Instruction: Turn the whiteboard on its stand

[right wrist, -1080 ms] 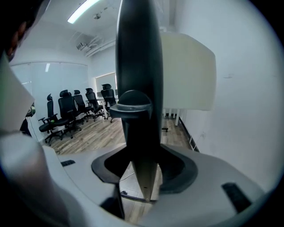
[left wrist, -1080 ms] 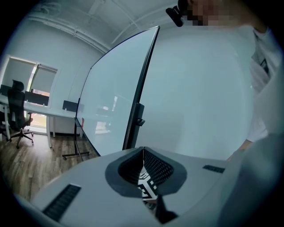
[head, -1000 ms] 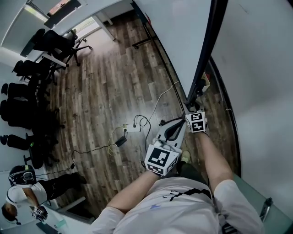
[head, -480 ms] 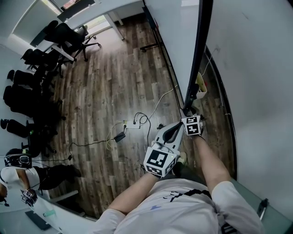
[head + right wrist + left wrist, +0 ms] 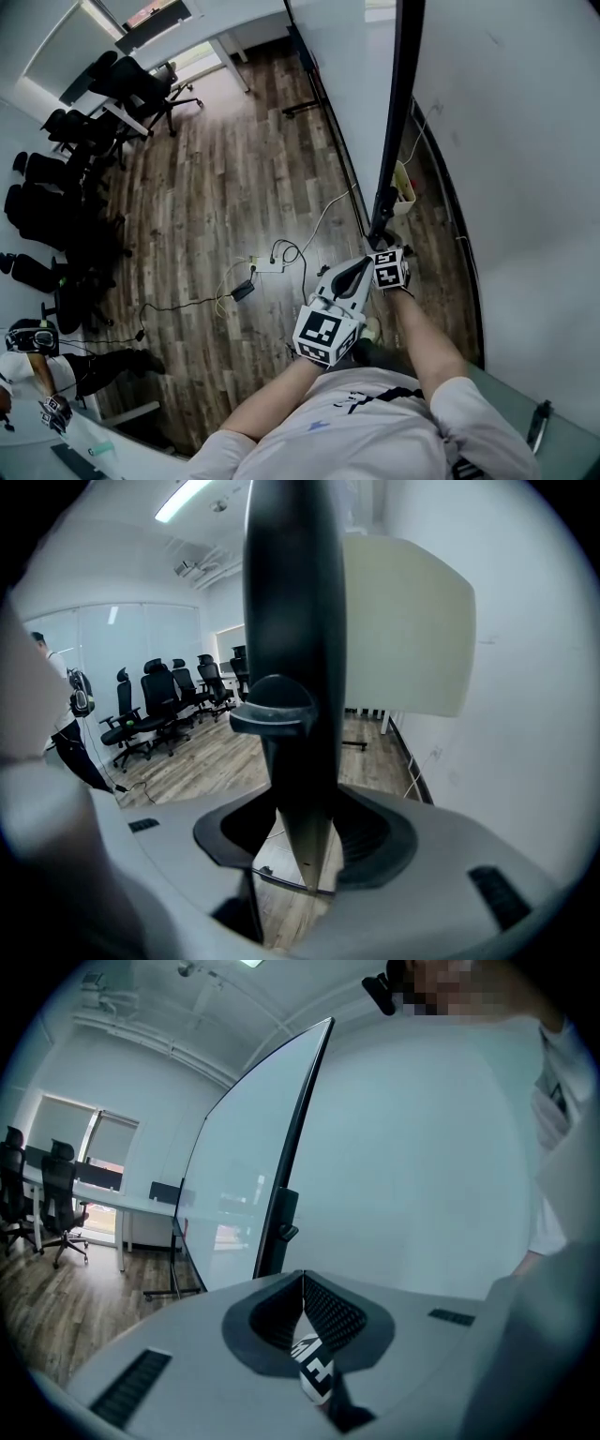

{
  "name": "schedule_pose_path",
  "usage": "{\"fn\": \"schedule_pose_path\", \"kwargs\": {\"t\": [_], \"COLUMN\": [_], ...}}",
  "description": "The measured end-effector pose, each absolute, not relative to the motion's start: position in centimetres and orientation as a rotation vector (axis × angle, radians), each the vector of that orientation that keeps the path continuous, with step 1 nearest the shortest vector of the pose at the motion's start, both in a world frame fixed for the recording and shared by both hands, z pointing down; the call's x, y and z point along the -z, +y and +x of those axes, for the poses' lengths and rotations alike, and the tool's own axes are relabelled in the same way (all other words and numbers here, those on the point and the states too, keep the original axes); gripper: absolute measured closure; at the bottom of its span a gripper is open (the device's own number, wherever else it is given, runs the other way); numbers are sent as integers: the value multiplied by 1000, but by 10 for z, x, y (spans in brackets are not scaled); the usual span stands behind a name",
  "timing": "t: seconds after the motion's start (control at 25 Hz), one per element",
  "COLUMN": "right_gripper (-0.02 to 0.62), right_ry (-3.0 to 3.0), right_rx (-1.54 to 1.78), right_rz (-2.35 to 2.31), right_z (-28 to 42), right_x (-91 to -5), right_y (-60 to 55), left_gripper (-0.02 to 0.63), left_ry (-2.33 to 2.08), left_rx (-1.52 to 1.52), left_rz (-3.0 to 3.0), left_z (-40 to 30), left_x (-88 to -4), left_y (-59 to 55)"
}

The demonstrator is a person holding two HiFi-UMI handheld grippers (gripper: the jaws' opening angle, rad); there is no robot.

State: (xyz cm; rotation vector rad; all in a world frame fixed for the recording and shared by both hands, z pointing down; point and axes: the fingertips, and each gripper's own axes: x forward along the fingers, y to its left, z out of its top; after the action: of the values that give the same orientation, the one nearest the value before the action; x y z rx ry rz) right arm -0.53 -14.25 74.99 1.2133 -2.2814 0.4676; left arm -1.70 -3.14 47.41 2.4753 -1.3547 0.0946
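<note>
Right now the fingers of your right gripper point(image 5: 302, 829) are clamped on the whiteboard point(image 5: 281, 602), gripping its dark edge rail, which rises straight out of the grip toward 12 o'clock. A round black knob point(image 5: 273, 703) sits on that rail just above the fingers. The fingers of your left gripper point(image 5: 302, 1286) are pressed together with nothing between them. That gripper sits just beside the right one, at its 8 o'clock in the head view, off the board. Seen from your head, the board stands edge-on, its rail running from your right gripper up to 12 o'clock. Its glossy white face is at 11 o'clock and a white wall point(image 5: 525, 141) is close by at 2 o'clock. On the wood floor point(image 5: 216, 169) a power strip point(image 5: 269, 265) with trailing cables lies at 9 o'clock of your grippers. Black office chairs point(image 5: 84, 122) cluster at 10 o'clock, and another person point(image 5: 56, 370) is at 8 o'clock, well apart.
</note>
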Motion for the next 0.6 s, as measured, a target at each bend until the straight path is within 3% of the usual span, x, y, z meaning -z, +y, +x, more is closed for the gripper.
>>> {"fn": "schedule_pose_path", "kwargs": {"t": [0.6], "right_gripper": [397], "right_ry": [-2199], "right_rx": [-556], "right_rz": [1166], "right_z": [32], "right_x": [-770], "right_y": [-80], "left_gripper": [592], "left_ry": [-1317], "left_rx": [-119], "left_rz": [2489], "left_z": [-6], "left_x": [-482], "left_y": [-24]}}
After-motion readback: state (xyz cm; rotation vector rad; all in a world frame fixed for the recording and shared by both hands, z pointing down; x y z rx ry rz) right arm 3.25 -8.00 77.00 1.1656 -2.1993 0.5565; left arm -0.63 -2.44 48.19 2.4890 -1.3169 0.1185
